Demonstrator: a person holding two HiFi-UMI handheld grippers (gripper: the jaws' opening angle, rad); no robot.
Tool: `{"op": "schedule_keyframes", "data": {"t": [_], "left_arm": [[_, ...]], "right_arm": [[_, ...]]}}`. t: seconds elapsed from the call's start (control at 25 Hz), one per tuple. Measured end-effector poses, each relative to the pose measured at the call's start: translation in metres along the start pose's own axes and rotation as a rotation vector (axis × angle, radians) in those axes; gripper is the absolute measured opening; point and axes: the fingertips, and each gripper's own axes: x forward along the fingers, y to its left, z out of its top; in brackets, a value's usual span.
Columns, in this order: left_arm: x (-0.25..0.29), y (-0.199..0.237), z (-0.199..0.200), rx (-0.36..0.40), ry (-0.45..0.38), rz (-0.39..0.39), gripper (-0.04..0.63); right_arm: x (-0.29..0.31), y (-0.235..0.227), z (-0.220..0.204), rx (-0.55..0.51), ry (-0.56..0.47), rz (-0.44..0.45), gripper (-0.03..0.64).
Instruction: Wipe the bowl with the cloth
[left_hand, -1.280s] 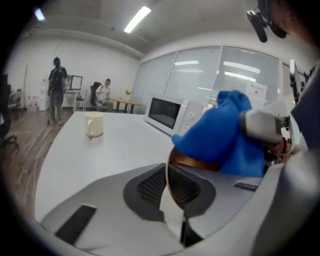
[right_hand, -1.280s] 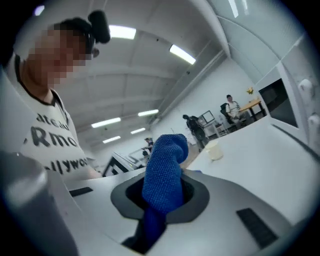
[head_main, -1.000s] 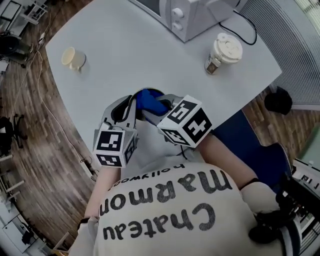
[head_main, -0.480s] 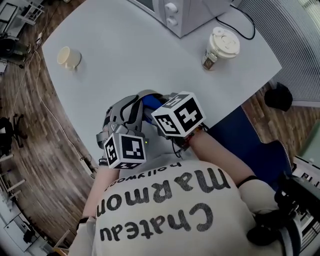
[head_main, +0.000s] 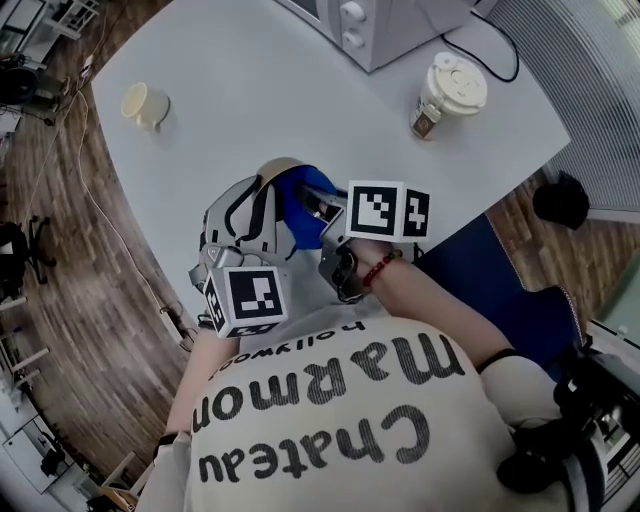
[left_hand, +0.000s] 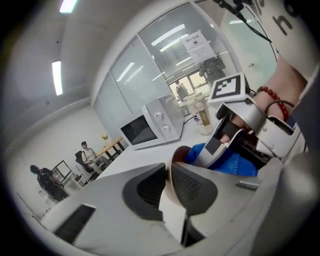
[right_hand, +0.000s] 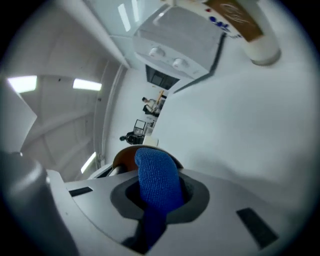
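A brown bowl (head_main: 273, 167) is held tilted on edge above the near part of the white table (head_main: 250, 80). My left gripper (head_main: 266, 195) has the bowl's rim (left_hand: 169, 192) between its pads, which still touch it while the jaws are opening. A blue cloth (head_main: 306, 193) lies against the bowl's inside. My right gripper (head_main: 320, 212) is shut on the cloth (right_hand: 156, 180), which bulges out past its jaws toward the bowl (right_hand: 125, 154). In the left gripper view the right gripper (left_hand: 220, 140) and the cloth (left_hand: 227, 164) sit just behind the rim.
At the table's far edge stands a white microwave (head_main: 390, 30) with a black cable. A lidded paper cup (head_main: 445, 95) is to its right and a cream mug (head_main: 145, 105) at far left. A blue chair (head_main: 490, 280) sits beside the table's near edge.
The right gripper's marker cube has turned and shifted right. The bowl's brown rim now shows above the cloth, and the left gripper's cube has moved slightly right.
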Motion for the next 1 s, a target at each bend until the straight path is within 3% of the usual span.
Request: {"op": "schedule_keyframes", "data": {"t": [0.12,0.28,0.48,0.6,0.68,0.84,1.0], "left_arm": [[-0.001,-0.001,0.003,-0.015,-0.013,0.009,0.047],[0.006,-0.012,0.005,-0.034,-0.004,-0.033,0.046],[0.013,-0.040,0.013,-0.084,0.005,-0.163,0.026],[0.012,-0.043,0.021,-0.185,-0.013,-0.209,0.032],[0.010,-0.043,0.023,-0.212,-0.012,-0.222,0.038],[0.005,-0.041,0.021,-0.193,0.003,-0.221,0.040],[0.001,-0.048,0.019,-0.087,0.014,-0.234,0.040]], "right_arm": [[-0.005,-0.009,-0.008,0.181,-0.027,0.028,0.040],[-0.012,-0.017,-0.012,0.231,-0.040,0.007,0.040],[-0.021,0.009,-0.002,0.087,-0.030,0.091,0.039],[-0.020,0.009,-0.005,0.086,0.003,0.101,0.039],[-0.019,0.008,-0.008,0.077,0.034,0.101,0.040],[-0.011,0.007,-0.022,-0.110,0.143,0.028,0.040],[-0.005,0.001,-0.040,-0.352,0.269,-0.052,0.039]]}}
